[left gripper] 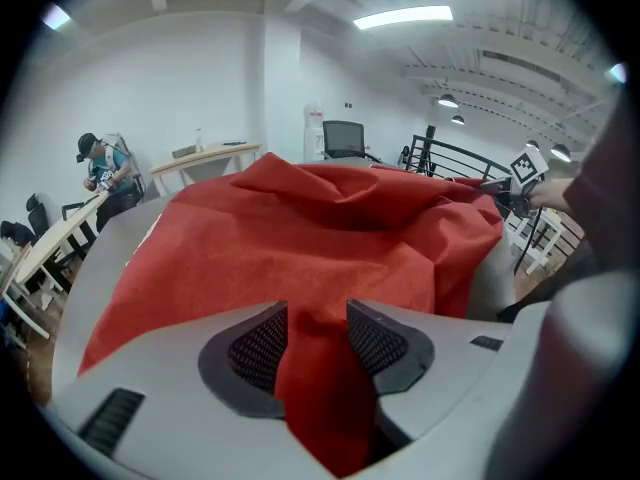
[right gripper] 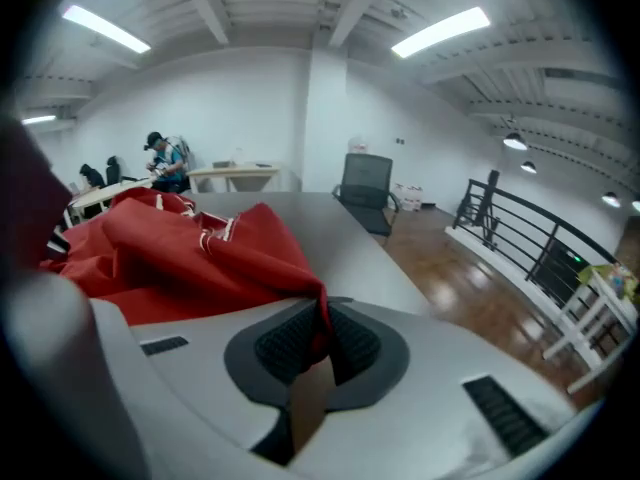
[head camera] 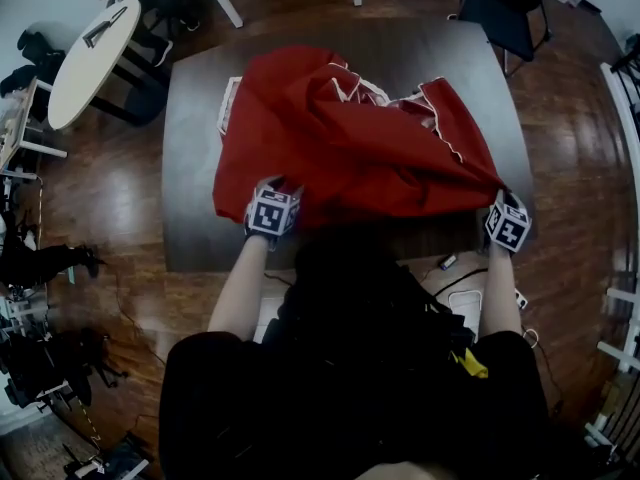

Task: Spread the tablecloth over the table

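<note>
A red tablecloth (head camera: 350, 138) with white-trimmed edges lies bunched in folds across the dark table (head camera: 195, 118). My left gripper (head camera: 274, 196) is at the cloth's near left edge. In the left gripper view its jaws (left gripper: 317, 318) are shut on a thick fold of the tablecloth (left gripper: 300, 238). My right gripper (head camera: 502, 200) is at the near right corner of the table. It is shut (right gripper: 320, 333) on a thin edge of the tablecloth (right gripper: 190, 238), which is stretched taut from the pile. The table top (right gripper: 340, 238) beyond it is bare.
A white oval table (head camera: 90, 58) stands at the far left and a black office chair (head camera: 505, 13) behind the table's far right. Cables and a white device (head camera: 465, 303) lie on the wood floor by the person's feet. A person (left gripper: 100, 168) sits at a distant desk.
</note>
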### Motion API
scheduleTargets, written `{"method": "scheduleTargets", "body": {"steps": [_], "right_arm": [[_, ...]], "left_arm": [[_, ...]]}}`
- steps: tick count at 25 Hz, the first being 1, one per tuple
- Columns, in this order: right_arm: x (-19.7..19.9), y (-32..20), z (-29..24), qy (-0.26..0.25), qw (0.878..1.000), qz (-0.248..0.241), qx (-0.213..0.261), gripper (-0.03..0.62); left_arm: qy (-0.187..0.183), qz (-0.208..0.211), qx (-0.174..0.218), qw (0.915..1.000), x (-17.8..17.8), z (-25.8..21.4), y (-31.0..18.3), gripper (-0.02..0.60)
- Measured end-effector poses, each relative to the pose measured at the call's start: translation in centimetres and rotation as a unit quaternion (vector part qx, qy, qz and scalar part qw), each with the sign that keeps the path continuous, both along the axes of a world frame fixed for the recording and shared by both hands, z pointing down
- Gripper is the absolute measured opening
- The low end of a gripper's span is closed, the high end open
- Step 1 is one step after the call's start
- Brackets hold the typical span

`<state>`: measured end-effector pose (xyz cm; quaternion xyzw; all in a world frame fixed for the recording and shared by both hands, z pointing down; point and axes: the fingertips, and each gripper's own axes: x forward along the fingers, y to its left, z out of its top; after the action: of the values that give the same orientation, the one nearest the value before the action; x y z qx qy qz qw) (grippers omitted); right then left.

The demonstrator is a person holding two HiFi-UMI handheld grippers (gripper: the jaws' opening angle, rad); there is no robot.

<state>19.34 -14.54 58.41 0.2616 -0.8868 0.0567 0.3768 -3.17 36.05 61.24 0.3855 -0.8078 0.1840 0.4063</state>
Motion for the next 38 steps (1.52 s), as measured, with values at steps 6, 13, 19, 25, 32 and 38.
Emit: {"method": "scheduleTargets", "body": {"steps": [6,13,19,25,32,38], "right_arm": [[0.2,0.5,-0.1,0.01,1.0,0.023,0.01,0.075],[-6.3,1.2,-9.0,-0.067,0.99,-0.032,0.121,0.136],[-9.3,0.6,-11.8,-0.135,0.988,0.012,0.077,0.15],[-5.6,-4.0,-8.6,-0.128,0.987,0.098,0.008,0.009],[2.3,-7.4,-5.8,-0.107,0.977,0.183,-0.001,0.009],[10.6,-10.5,-3.5,-0.068,0.96,0.272,0.003,0.009]], "left_arm": [[0.009,-0.005,0.003,0.9999,-0.5,0.5,1.9,0.185],[-0.004,-0.012,0.026,0.9996,-1.9,-0.3,2.3,0.184],[-0.009,-0.03,0.041,0.9987,-3.3,-0.6,2.6,0.184],[-0.005,-0.045,0.041,0.9981,-3.2,-0.9,3.2,0.184],[0.004,-0.024,-0.008,0.9997,-2.1,0.9,3.2,0.184],[0.004,-0.015,-0.005,0.9999,-1.6,1.1,1.7,0.184]]}}
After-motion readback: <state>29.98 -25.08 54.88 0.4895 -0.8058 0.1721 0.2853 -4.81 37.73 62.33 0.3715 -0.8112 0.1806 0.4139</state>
